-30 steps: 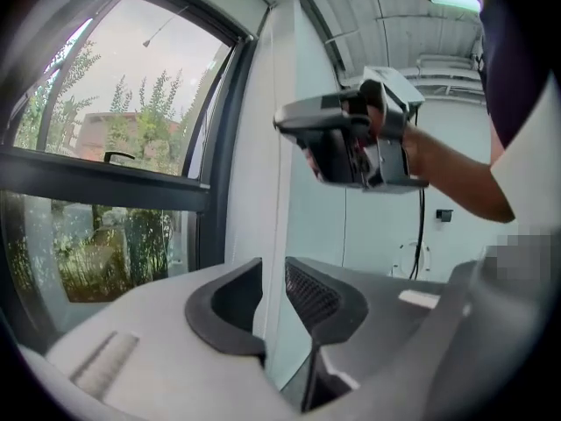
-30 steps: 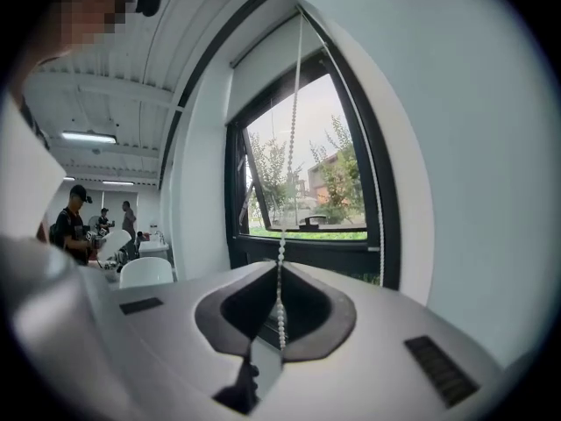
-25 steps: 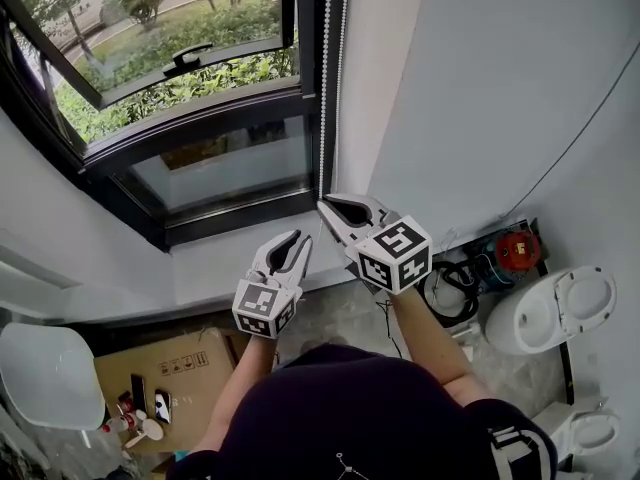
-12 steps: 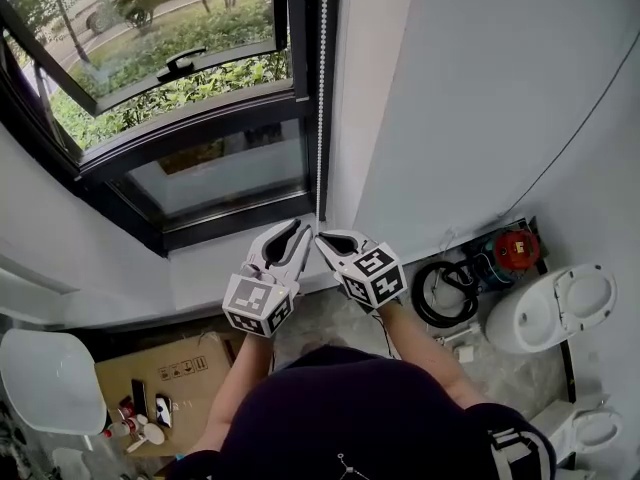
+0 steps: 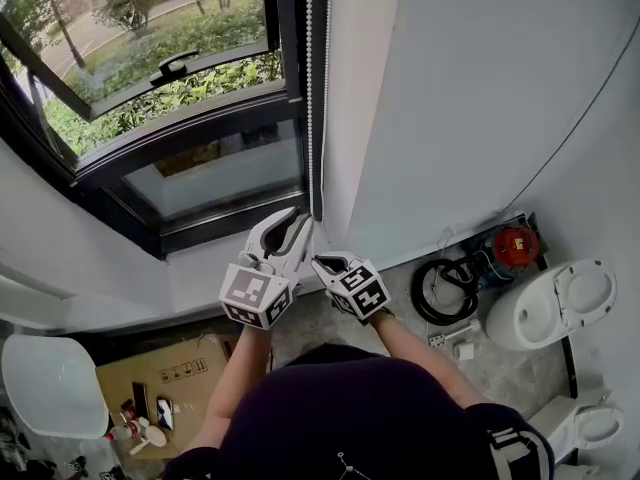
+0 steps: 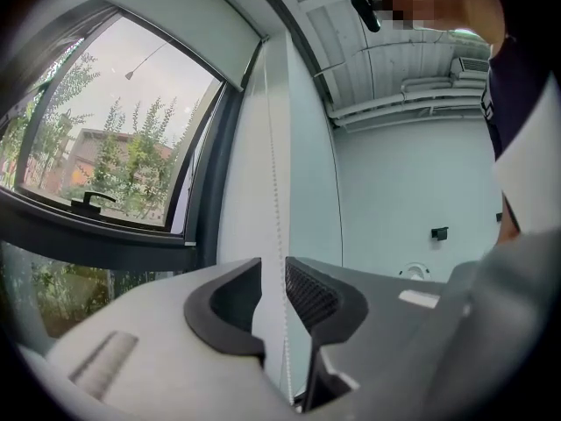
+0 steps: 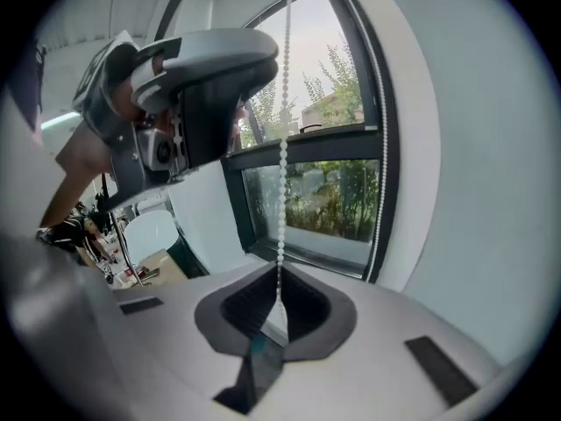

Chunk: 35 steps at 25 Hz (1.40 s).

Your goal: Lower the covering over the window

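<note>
A white bead chain (image 5: 309, 88) hangs beside the dark window frame (image 5: 190, 123) at its right edge; no covering shows over the glass. My right gripper (image 5: 318, 261) is shut on the bead chain (image 7: 283, 130) low down, which runs up out of its closed right gripper jaws (image 7: 279, 281). My left gripper (image 5: 297, 218) is just above it, open. The bead chain (image 6: 270, 191) passes freely through the gap at the left gripper (image 6: 273, 274). In the right gripper view the left gripper (image 7: 210, 68) shows above, around the chain.
The window's upper sash (image 5: 150, 58) is tilted open, with greenery outside. A white toilet (image 5: 555, 308), a black hose coil (image 5: 445, 293) and a red device (image 5: 515, 246) sit on the floor at right. A cardboard box (image 5: 170, 368) and a white seat (image 5: 50, 378) lie lower left.
My right gripper has come down towards the sill, still shut on the chain. The left gripper has shifted right, so that the chain now lies between its jaws, above the right one.
</note>
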{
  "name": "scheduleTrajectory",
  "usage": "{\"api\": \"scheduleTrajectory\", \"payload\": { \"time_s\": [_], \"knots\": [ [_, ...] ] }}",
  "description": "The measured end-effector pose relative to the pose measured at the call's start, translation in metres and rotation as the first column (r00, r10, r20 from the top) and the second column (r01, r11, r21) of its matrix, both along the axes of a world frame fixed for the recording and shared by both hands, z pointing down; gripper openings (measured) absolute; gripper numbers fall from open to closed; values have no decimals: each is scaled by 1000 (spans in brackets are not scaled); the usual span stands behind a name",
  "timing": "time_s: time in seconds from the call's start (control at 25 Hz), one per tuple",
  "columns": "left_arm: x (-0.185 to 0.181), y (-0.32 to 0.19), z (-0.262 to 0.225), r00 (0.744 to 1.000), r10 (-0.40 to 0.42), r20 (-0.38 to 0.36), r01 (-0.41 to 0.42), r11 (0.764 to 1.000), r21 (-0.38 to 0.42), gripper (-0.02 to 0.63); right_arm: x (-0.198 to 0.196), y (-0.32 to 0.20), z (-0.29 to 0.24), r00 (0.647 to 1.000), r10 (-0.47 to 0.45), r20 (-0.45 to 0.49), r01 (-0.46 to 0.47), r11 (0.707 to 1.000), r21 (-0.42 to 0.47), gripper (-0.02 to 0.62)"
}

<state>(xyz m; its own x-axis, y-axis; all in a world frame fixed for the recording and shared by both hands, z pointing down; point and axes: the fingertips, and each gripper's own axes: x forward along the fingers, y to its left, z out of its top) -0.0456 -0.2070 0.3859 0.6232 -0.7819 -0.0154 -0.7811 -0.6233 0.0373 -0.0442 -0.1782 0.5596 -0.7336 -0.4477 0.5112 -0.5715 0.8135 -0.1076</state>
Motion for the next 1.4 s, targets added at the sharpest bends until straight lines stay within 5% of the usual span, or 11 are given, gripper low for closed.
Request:
{"api": "scheduleTrajectory", "payload": {
  "time_s": [0.52, 0.72, 0.92, 1.04, 1.2, 1.4],
  "knots": [
    [15, -12, -25, 998, 48, 28, -49, 998, 31, 71, -2, -3, 0, 999, -23, -47, 25, 999, 38, 21],
    [14, -14, -25, 998, 61, 14, -61, 998, 5, 26, -2, -4, 0, 999, -22, -45, 23, 999, 35, 21],
    [19, -11, -7, 993, 60, 101, -57, 998, -30, 23, 6, 0, 16, 997, -22, -74, 22, 1000, 7, 21],
    [21, -9, 1, 994, 59, 91, -55, 997, -47, 23, 13, 0, 24, 997, -7, -83, 6, 1000, -10, 21],
    [27, -4, 13, 992, 77, 95, -70, 995, -75, 21, 17, 10, 39, 987, -62, -151, 58, 998, -32, 23],
    [24, -4, 19, 992, 86, 95, -76, 992, -101, 21, 22, 11, 24, 993, -69, -100, 64, 997, -47, 100]
  ]
}}
